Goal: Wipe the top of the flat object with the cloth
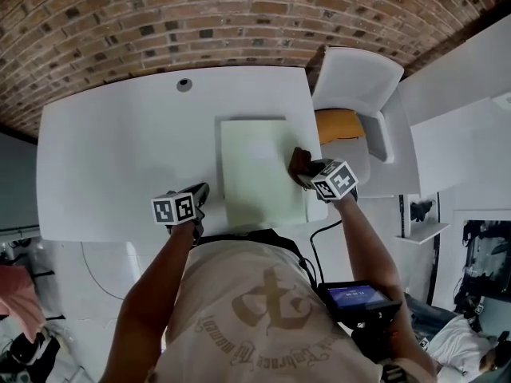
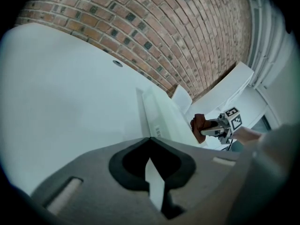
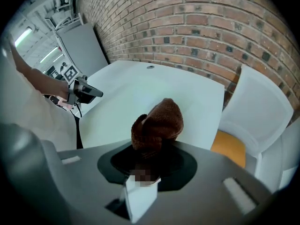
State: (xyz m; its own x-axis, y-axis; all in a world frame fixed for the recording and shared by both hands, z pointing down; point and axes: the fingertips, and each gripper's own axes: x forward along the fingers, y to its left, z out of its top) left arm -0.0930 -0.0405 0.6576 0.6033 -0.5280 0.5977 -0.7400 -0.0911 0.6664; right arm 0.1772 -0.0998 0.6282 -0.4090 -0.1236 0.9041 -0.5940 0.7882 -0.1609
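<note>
Brown cloth (image 3: 157,123) wadded in the right gripper's (image 1: 310,174) clamped jaws, at the right edge of the pale flat object (image 1: 259,174) on the white table (image 1: 120,158). Left gripper (image 1: 198,194) closed on nothing, near the object's left side, not bracing it. Risk: the wad's drag slides the unheld object, or wipes only a narrow strip.

Table (image 1: 120,150) bears 1 flat object (image 1: 255,178) (pale).
</note>
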